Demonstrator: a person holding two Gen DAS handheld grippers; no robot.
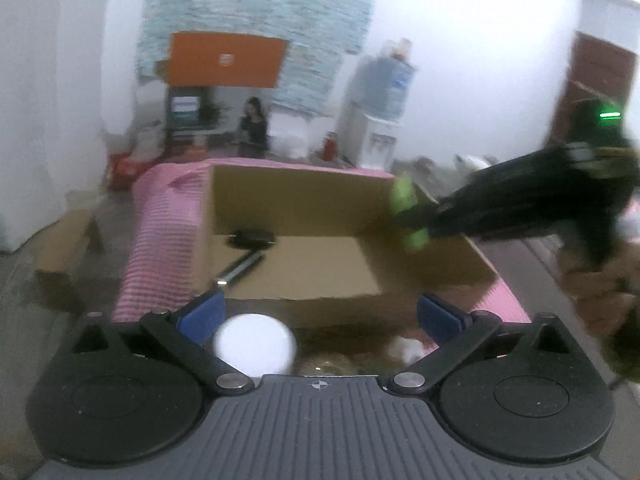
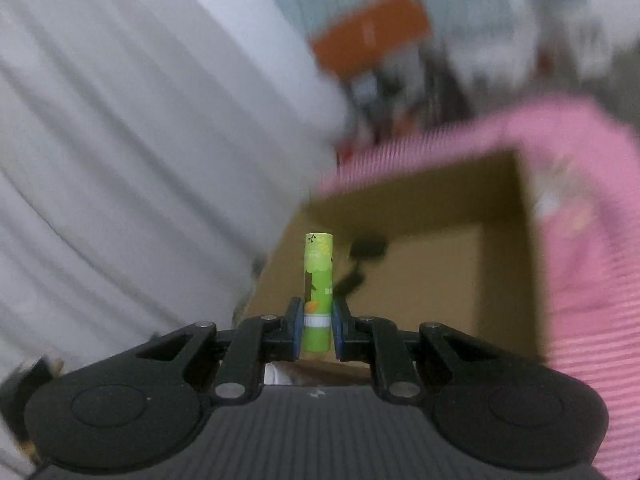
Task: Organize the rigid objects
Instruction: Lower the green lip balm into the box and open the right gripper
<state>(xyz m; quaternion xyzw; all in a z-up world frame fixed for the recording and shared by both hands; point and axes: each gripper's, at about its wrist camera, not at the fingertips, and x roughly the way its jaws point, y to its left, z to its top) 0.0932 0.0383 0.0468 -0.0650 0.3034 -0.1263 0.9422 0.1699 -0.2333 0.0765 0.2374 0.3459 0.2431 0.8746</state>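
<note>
Your right gripper (image 2: 316, 326) clamps the green tube (image 2: 318, 292) above the cardboard box (image 2: 420, 280), seemingly for dropping in, while your left gripper (image 1: 320, 312) gapes empty near it.

An open brown cardboard box (image 1: 304, 264) sits on a pink striped cloth (image 1: 160, 240). Inside it, at the far left corner, lies a flat black round object (image 1: 252, 238), with a thin metal rod (image 1: 242, 266) just before it. A white round lid (image 1: 256, 346) lies before the box's near left edge.
</note>
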